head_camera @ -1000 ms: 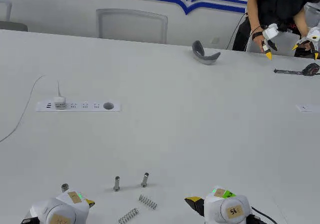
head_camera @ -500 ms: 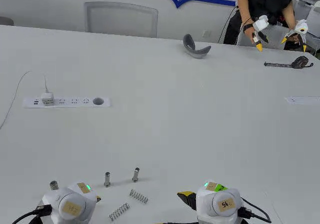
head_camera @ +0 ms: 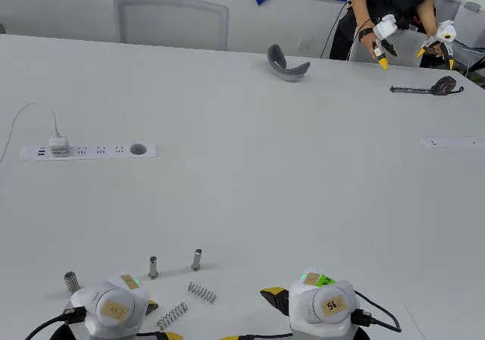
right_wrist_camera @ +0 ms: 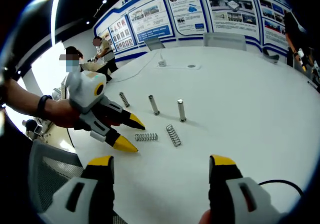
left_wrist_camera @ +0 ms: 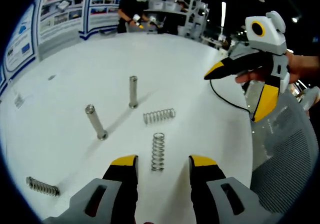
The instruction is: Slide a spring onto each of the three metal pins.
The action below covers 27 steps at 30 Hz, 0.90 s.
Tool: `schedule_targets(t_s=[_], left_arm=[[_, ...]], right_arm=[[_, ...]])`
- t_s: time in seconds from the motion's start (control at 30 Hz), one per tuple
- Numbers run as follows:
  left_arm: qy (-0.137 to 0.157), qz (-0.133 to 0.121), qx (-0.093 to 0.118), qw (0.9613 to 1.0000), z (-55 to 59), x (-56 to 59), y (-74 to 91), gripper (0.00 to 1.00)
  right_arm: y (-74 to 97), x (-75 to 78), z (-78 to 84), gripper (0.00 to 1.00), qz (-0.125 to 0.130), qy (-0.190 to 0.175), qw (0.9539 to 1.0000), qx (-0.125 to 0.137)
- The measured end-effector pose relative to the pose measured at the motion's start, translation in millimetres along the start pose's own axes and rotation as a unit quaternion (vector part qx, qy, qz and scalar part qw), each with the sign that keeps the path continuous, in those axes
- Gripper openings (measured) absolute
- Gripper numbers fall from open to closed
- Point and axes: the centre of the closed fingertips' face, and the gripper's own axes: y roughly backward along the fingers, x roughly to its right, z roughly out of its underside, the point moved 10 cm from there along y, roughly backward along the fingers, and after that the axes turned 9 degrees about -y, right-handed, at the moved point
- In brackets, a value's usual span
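Two bare metal pins (head_camera: 153, 266) (head_camera: 197, 259) stand upright near the table's front edge. A third pin (head_camera: 71, 282) to their left carries a spring. Two loose springs (head_camera: 201, 292) (head_camera: 173, 316) lie flat in front of the pins. My left gripper (left_wrist_camera: 162, 161) is open, and the nearer spring (left_wrist_camera: 158, 151) lies just ahead between its yellow tips. The other spring (left_wrist_camera: 159, 115) lies beyond, before the two pins (left_wrist_camera: 133, 92) (left_wrist_camera: 95, 121). My right gripper (right_wrist_camera: 162, 161) is open and holds nothing, off to the right of the springs (right_wrist_camera: 173, 134) (right_wrist_camera: 146, 136).
A white power strip (head_camera: 91, 151) with a plug and cable lies at mid left. A grey curved band (head_camera: 286, 63) and a tape measure (head_camera: 436, 88) lie far back. Another person (head_camera: 394, 7) with grippers stands at the far right corner, and a chair (head_camera: 170, 22) stands behind the table.
The head camera has tilted down and shifted, so the whole scene sits higher. My left gripper has moved right, from beside the sprung pin to behind the nearer loose spring.
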Motion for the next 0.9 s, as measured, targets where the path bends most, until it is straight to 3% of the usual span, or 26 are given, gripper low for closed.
schedule_targets(t_s=[0.17, 0.3, 0.43, 0.77, 0.9], left_arm=[[-0.019, -0.011, -0.006, 0.9997, -0.4, 2.9, -4.7, 0.34], [-0.025, -0.032, -0.009, 0.9991, -0.5, -1.4, -5.8, 0.22], [-0.070, -0.047, -0.025, 0.9961, -2.0, -0.3, -6.1, 0.17], [-0.082, -0.056, -0.031, 0.9946, -1.3, 1.4, -5.1, 0.11], [-0.072, -0.057, -0.039, 0.9950, 0.2, 2.4, -0.8, 0.11]], right_arm=[[0.9, 0.2, 0.8, 0.79, -0.001, -0.002, 1.0000, -0.001], [1.2, 0.6, 0.1, 0.79, -0.001, -0.004, 1.0000, 0.000], [0.7, 0.4, -0.4, 0.80, -0.002, -0.003, 1.0000, 0.000], [-2.2, -3.9, 0.2, 0.80, -0.008, 0.001, 1.0000, -0.005], [-2.8, -4.4, 0.1, 0.80, -0.010, 0.003, 0.9999, -0.008]])
